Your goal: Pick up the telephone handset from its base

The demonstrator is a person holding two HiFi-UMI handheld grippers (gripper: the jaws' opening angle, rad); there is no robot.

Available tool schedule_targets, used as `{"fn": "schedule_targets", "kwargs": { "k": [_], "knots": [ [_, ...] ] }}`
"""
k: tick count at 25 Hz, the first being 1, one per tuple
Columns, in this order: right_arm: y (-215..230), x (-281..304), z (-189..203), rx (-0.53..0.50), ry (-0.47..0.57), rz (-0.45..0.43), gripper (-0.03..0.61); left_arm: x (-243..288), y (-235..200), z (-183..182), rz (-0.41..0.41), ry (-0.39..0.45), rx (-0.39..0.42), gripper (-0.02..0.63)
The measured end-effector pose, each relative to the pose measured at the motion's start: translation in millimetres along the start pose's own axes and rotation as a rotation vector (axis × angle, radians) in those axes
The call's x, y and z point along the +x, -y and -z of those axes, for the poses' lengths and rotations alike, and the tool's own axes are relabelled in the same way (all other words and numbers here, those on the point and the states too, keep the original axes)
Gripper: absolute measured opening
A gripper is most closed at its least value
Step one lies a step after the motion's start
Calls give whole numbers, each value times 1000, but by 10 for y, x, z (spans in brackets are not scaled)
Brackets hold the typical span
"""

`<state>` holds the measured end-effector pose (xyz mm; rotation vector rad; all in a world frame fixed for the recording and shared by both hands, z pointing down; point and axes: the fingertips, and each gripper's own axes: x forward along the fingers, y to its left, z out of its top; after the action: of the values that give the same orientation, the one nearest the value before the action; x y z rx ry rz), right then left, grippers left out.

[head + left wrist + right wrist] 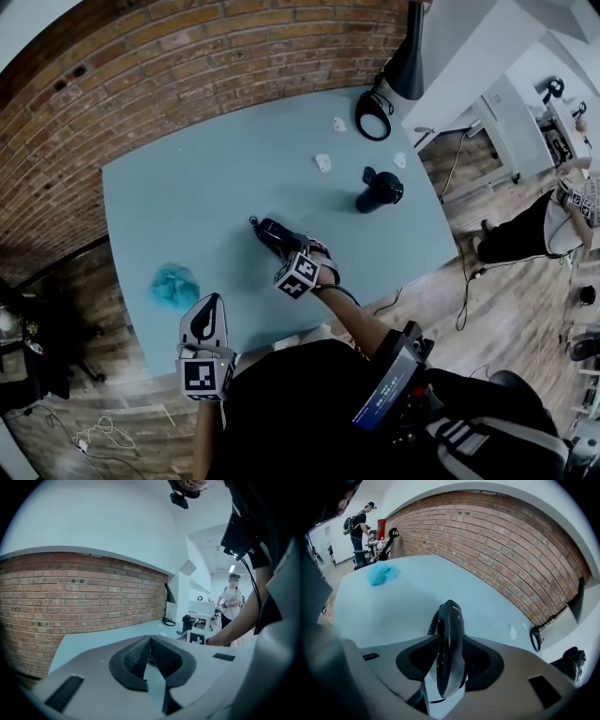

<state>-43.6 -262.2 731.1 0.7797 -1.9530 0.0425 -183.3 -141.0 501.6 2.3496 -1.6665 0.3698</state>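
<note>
The black telephone handset lies on the pale blue table, its coiled cord at the far end. No base shows under it. My right gripper points steeply down over it. In the right gripper view the handset stands edge-on between the open jaws of the right gripper, and I see no pad pressing on it. My left gripper hovers at the table's near edge, well left of the handset. In the left gripper view my left gripper has its tips together and holds nothing.
A crumpled blue cloth lies near the left gripper. A black cylinder-shaped object stands right of the handset. At the far edge is a black lamp. Small white scraps lie mid-table. A brick wall borders the far side. A person stands beyond.
</note>
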Motion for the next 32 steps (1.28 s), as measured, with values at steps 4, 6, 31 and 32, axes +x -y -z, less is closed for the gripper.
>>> {"fn": "schedule_targets", "kwargs": {
  "k": [4, 6, 31, 32],
  "knots": [
    [-11, 120, 60, -51, -39, 11, 140, -51, -85, 45, -16, -13, -12, 18],
    [0, 148, 105, -91, -58, 22, 140, -65, -108, 61, -23, -11, -15, 18],
    [-9, 285, 95, -378, -168, 94, 150, -67, -94, 111, -30, -20, -1, 18],
    [-8, 279, 103, -388, -169, 110, 147, -71, -90, 107, -31, -18, -2, 18]
  ]
}}
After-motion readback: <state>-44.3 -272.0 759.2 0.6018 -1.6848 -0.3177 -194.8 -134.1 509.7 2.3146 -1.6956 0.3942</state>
